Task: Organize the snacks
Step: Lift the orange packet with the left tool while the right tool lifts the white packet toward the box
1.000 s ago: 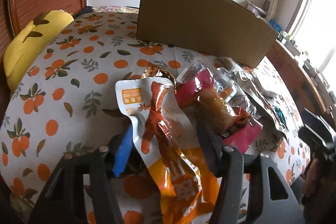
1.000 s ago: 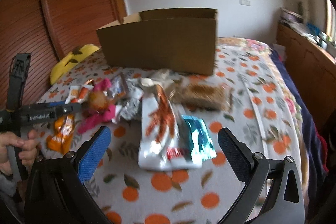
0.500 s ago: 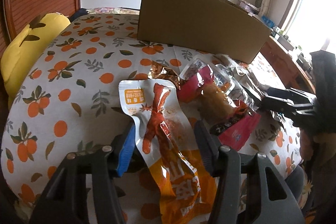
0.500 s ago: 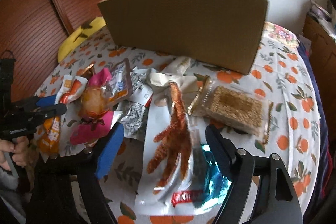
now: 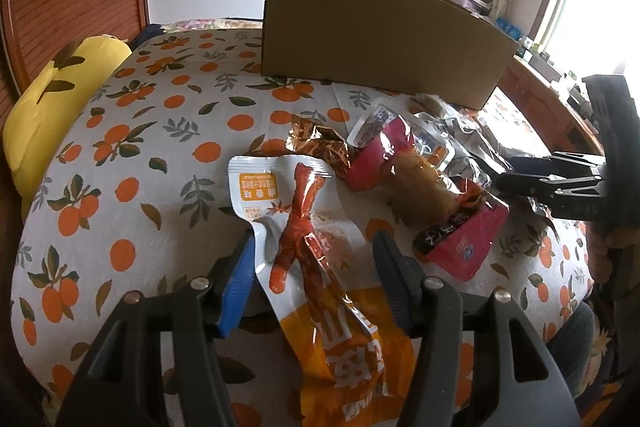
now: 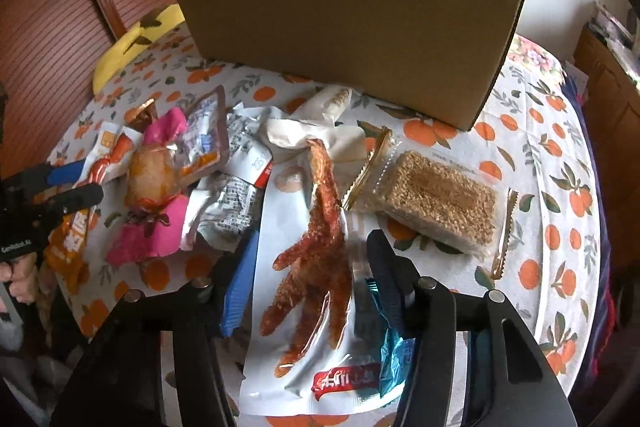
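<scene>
Here, left hand-held gripper [image 5: 314,259] open around orange packet [image 5: 320,267], right hand-held gripper [image 6: 310,259] open around white packet [image 6: 316,287]

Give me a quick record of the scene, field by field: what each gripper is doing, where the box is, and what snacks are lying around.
left gripper: open, fingers either side of the white-and-orange chicken-foot pouch
right gripper: open, fingers either side of the white chicken-foot pouch with red label
container: open brown cardboard box, behind the snack pile
other snacks: pink wrapped snack, clear-wrapped puffed grain bar, teal packet partly under the white pouch
surface: orange-print bedspread
</scene>
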Available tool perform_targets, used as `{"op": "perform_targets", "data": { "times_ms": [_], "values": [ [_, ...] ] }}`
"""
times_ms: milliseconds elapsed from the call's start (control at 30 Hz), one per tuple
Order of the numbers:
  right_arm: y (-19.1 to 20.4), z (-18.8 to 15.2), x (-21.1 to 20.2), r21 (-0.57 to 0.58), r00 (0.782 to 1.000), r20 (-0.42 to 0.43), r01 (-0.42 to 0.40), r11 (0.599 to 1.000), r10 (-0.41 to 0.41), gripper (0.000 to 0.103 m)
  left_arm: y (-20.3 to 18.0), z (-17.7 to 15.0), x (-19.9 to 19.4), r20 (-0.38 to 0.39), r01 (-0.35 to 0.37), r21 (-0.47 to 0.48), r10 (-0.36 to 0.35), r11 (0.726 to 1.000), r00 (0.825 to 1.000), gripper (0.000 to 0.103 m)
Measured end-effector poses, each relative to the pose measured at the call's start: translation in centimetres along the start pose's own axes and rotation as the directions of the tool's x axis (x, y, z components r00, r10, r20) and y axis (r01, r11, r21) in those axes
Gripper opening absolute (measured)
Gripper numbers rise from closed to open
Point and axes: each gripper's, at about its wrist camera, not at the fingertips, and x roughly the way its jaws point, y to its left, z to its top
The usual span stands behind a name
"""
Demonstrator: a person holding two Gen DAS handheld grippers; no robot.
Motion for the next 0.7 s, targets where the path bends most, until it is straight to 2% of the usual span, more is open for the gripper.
{"op": "perform_targets", "data": {
  "times_ms": [133, 200, 400, 433, 500, 533, 600, 700],
  "values": [
    [0.5, 0.2, 0.9, -0.035, 0.999, -0.018, 0.050, 0.998, -0.051, 0.062, -0.1, 0.1, 0.1, 0.001, 0.004, 0.005, -0.004, 1.000, 1.000, 0.058],
    [0.2, 0.3, 1.4, -0.017, 0.999, -0.026, 0.041, 0.999, -0.041, 0.066, -0.1, 0.1, 0.1, 0.001, 0.005, 0.007, -0.005, 1.000, 1.000, 0.057],
    [0.1, 0.4, 1.4, -0.016, 0.999, -0.022, 0.035, 0.999, -0.036, 0.063, -0.4, -0.1, -0.3, 0.005, 0.030, 0.009, -0.030, 1.000, 1.000, 0.054],
    [0.0, 0.3, 1.2, -0.007, 0.999, -0.016, 0.027, 1.000, -0.028, 0.061, -0.4, -0.1, -0.5, 0.007, 0.037, 0.006, -0.037, 0.999, 0.999, 0.054],
    [-0.2, 0.2, 0.3, 0.008, 1.000, 0.014, 0.019, 1.000, -0.019, 0.049, -0.4, -0.1, -0.8, 0.011, 0.046, 0.004, -0.046, 0.999, 0.999, 0.053],
    [-0.3, 0.2, -0.1, 0.020, 1.000, 0.025, 0.006, 1.000, -0.006, 0.040, -0.4, -0.1, -0.9, 0.014, 0.046, 0.006, -0.047, 0.999, 0.999, 0.053],
    [-0.3, 0.2, -0.6, 0.029, 0.999, 0.024, -0.025, 0.999, 0.024, 0.038, -0.4, -0.1, -1.2, 0.021, 0.043, 0.007, -0.043, 0.999, 0.999, 0.053],
    [-0.1, -0.2, -0.9, 0.026, 0.999, 0.027, -0.019, 0.999, 0.019, 0.035, -0.3, -0.2, -1.5, 0.027, 0.045, 0.003, -0.045, 0.999, 0.999, 0.053]
  ]
}}
